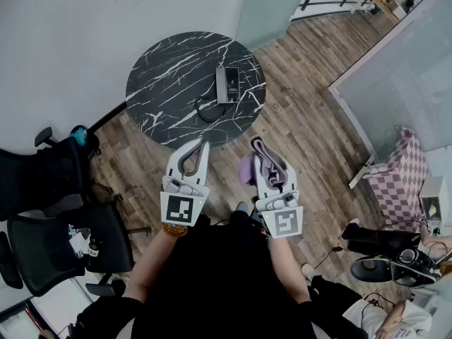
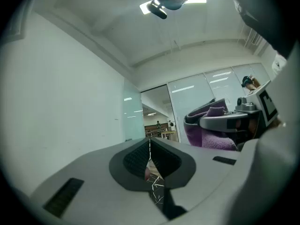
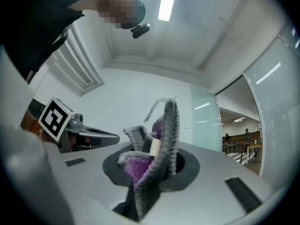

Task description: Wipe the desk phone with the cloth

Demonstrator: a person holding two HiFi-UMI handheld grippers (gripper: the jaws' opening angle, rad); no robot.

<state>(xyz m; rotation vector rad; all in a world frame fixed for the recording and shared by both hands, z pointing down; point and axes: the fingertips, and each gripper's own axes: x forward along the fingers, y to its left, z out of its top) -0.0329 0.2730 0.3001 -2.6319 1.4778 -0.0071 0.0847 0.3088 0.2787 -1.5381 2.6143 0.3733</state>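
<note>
Clamping the cloth [image 3: 140, 168] in the right tool [image 1: 265, 154]. Holding the left tool [image 1: 196, 150] closed, empty, short of the phone [image 1: 227, 83].

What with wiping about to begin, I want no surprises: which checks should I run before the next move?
1. Cloth clamped in the right hand-held gripper: ok.
2. Left hand-held gripper shut, nothing between its jaws: ok.
3. Desk phone on the round table, nothing lying on it: ok.
4. Cord clear of the wiping path: cannot tell; it loops on the table beside the phone.
5. Cloth touching the phone: not ok; it is held apart from it.
6. Cloth sticking out past the jaws to wipe with: ok.
</note>
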